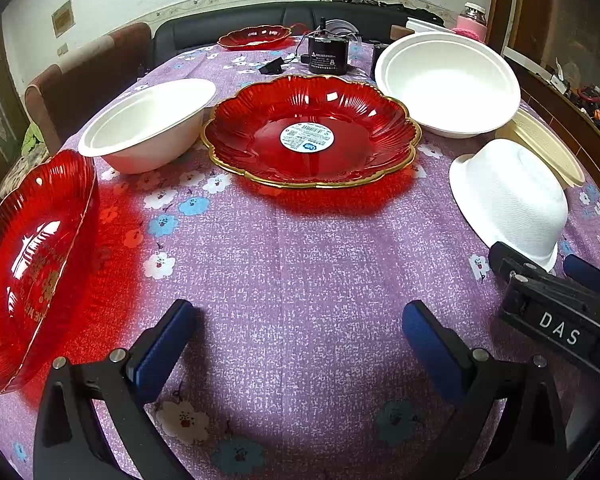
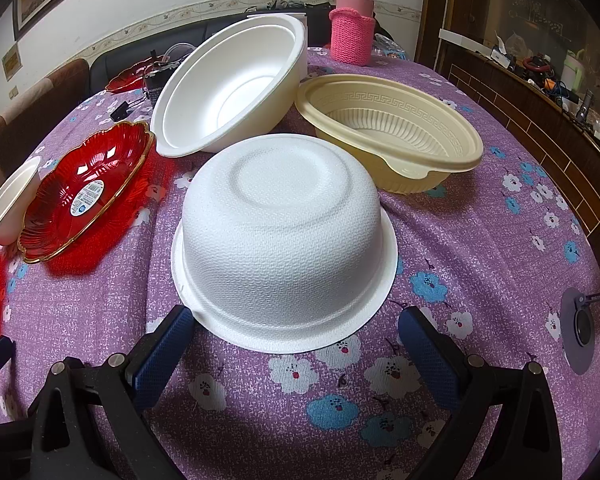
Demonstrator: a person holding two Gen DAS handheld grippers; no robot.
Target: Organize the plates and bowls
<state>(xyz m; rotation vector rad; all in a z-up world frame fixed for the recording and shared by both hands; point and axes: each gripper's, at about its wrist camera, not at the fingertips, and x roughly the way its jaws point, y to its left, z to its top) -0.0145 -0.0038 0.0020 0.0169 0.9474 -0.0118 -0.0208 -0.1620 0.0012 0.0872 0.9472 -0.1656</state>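
Observation:
An upside-down white bowl (image 2: 284, 240) sits just ahead of my open right gripper (image 2: 296, 340), its rim between the fingertips; it also shows in the left wrist view (image 1: 512, 200). Behind it stand an upright white bowl (image 2: 236, 92) and a beige patterned bowl (image 2: 392, 128). A red gold-rimmed plate with a sticker (image 1: 312, 132) lies mid-table, between a white bowl on its left (image 1: 148, 124) and the upright white bowl on its right (image 1: 448, 80). Another red plate (image 1: 32, 264) lies at the left. My left gripper (image 1: 300, 328) is open and empty over bare cloth. The right gripper (image 1: 548, 272) shows at the right of the left wrist view.
The table has a purple flowered cloth (image 1: 300, 264). A third red plate (image 1: 256, 36), a black device with cables (image 1: 328, 56) and a pink-sleeved flask (image 2: 352, 28) stand at the far side. Chairs (image 1: 80, 80) and a black sofa surround the table; a cluttered shelf (image 2: 540, 68) is at the right.

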